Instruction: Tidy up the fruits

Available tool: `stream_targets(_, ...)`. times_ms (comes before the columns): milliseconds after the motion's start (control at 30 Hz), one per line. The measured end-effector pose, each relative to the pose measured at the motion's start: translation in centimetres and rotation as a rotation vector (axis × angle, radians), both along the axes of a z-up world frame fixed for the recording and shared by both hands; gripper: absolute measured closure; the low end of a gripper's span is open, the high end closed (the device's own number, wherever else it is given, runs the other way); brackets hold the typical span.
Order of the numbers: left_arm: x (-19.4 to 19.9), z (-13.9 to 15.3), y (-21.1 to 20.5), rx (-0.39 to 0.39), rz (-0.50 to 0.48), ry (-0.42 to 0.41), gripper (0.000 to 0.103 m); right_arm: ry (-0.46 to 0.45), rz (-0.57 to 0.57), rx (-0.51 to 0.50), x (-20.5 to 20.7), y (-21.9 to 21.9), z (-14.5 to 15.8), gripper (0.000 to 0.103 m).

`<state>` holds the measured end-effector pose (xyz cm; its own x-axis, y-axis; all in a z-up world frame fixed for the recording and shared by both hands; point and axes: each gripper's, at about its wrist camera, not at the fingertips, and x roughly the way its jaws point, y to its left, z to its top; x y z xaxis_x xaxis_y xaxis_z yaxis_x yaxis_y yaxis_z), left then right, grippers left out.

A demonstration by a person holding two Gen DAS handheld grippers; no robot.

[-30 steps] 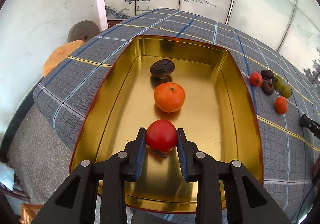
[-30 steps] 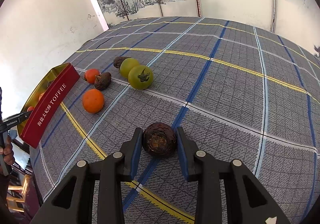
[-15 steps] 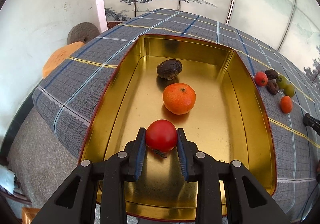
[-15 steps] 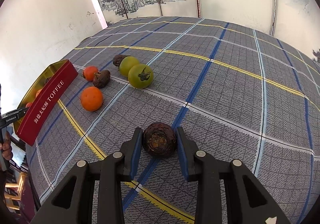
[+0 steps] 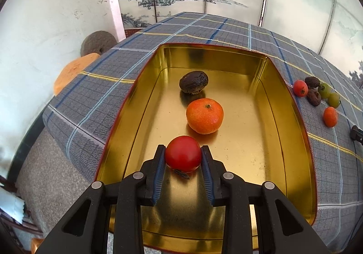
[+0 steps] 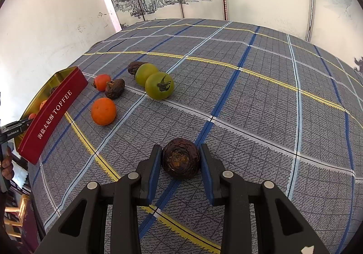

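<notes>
grey plaid cloth (image 6: 261, 104) covers the whole table, and on it sits the gold tin (image 5: 292, 115), red-walled outside, open and about half bare. that tin is where your fruit goes: a dark wrinkled fruit (image 5: 194, 82) and an orange (image 5: 204, 116) already lie in it along the middle.

your left gripper (image 5: 183, 158) is clamped on a red tomato (image 5: 182, 154), low over the near part of the tin floor, so you look to be at the release step. part the jaws only when the tomato rests on the metal; it is round and may roll toward the orange just ahead.

your right gripper (image 6: 180, 158) is closed on a dark shrivelled fruit (image 6: 180, 158) over bare cloth, well apart from the tin. its next move is the carry leftward, and it must clear the tin's red wall (image 6: 53, 113) before lowering.

a cluster of small fruit (image 6: 136, 86) waits on the cloth between the two, near the tin's wall; pass above it. the right half of the tin floor is free.
</notes>
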<state>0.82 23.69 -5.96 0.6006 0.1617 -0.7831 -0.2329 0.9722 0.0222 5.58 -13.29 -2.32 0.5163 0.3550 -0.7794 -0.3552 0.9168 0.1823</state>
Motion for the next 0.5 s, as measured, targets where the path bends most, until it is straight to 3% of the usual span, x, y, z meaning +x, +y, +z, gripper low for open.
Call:
stream_targets(167, -1.0, 1.2, -1.0, 0.052, 0.009, -0.04, 0.066, -0.001, 0.001, -0.003, 0.0, 0.0, 0.0, 0.073)
stream_targets(300, -2.3, 2.5, -1.8, 0.095, 0.02, -0.097, 0.041, -0.001, 0.001, -0.002, 0.0, 0.1, 0.0, 0.073)
stream_targets(500, -4.8, 4.0, -3.3, 0.119, 0.02, -0.188, 0.036, -0.004, 0.002, -0.014, 0.0, 0.2, 0.0, 0.073)
